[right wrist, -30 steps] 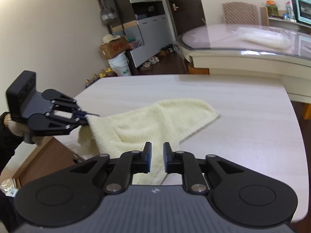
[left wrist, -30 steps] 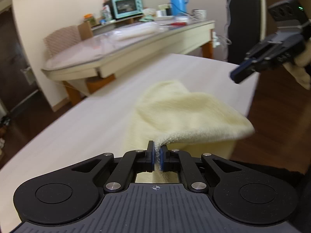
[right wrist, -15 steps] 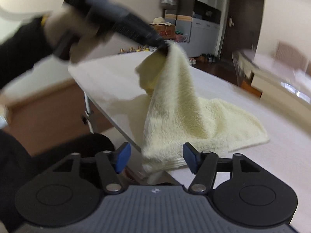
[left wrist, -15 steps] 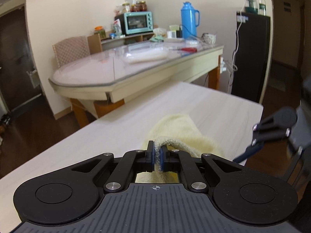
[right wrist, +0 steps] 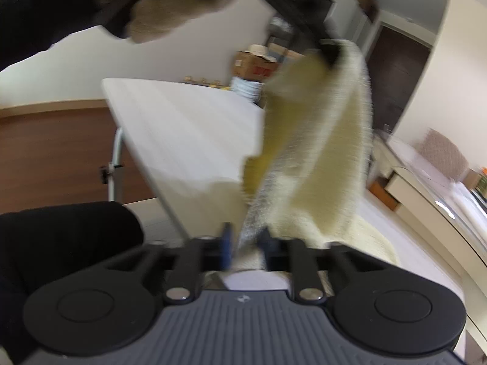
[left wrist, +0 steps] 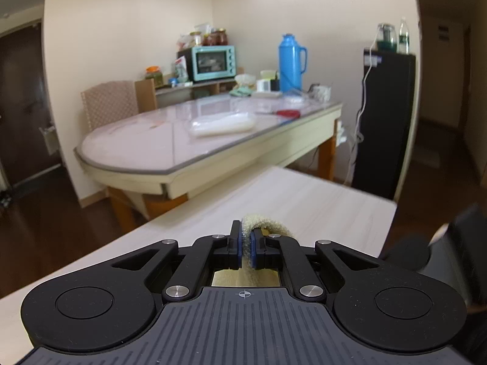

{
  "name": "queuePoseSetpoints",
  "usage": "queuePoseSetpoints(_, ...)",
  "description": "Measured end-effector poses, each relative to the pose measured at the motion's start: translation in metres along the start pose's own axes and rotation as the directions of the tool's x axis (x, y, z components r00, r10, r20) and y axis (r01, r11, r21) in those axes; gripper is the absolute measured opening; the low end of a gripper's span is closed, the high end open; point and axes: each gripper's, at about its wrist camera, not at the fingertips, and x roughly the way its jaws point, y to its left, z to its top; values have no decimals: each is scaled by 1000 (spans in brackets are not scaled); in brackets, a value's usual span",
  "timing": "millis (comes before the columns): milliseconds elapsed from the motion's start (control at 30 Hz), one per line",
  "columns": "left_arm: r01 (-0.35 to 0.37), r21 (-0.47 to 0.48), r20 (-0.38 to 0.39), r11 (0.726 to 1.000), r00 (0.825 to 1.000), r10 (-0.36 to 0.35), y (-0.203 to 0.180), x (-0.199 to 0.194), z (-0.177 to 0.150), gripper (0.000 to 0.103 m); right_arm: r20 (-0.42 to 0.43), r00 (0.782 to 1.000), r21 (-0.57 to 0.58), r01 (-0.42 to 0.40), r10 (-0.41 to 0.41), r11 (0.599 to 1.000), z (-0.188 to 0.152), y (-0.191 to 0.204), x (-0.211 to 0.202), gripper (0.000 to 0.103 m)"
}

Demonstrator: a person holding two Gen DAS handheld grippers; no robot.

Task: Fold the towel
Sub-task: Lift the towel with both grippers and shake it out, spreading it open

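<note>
Pinching towel (left wrist: 264, 224) in left gripper (left wrist: 246, 245); right gripper (right wrist: 245, 243) straddling hanging edge.

A glass-topped oval table (left wrist: 146, 140) is standing beyond the pale work table (left wrist: 319, 200). A clear plastic bag (left wrist: 221, 124) and red scissors (left wrist: 287, 112) are lying on the glass. A blue thermos (left wrist: 290, 63) is standing upright near the far end, beside a small white device (left wrist: 264, 85). A teal toaster oven (left wrist: 214, 60) is sitting on a shelf against the wall, jars (left wrist: 213, 37) resting on top of it. A black cabinet (left wrist: 385, 121) is standing to the right, bottles (left wrist: 392, 38) on its top. In the right wrist view, a cardboard box (right wrist: 254, 67) and a white bucket (right wrist: 246, 88) are sitting past the work table's far edge.
</note>
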Motion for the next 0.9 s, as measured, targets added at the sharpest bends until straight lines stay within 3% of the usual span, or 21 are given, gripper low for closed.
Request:
queuePoseSetpoints(167,0,41,-28,999,1000,1,-6,-16,-15,5,42,990,30,134,-135,991,1,-25,-42,4)
queuePoseSetpoints(300,-36,57,51,998,998,33,-14,-45,-8,5,114,955,32,271,-273,962,12,-39,-75,4)
queuePoseSetpoints(400,-63,77,151,995,987,51,-20,-71,10,5,223,901,30,376,-372,926,32,-44,-105,4)
queuePoseSetpoints(533,-122,101,272,987,958,91,-28,-104,31,5,373,805,44,481,-461,876,58,-43,-134,4)
queuePoseSetpoints(567,-131,99,290,986,952,98,-29,-109,35,5,393,792,44,490,-466,871,63,-44,-137,4)
queuePoseSetpoints(667,-140,79,263,987,958,115,-23,-99,34,6,398,787,30,503,-472,864,70,-53,-126,4)
queuePoseSetpoints(900,-168,46,63,985,984,165,7,-23,7,6,252,876,-2,425,-410,905,59,-83,-47,4)
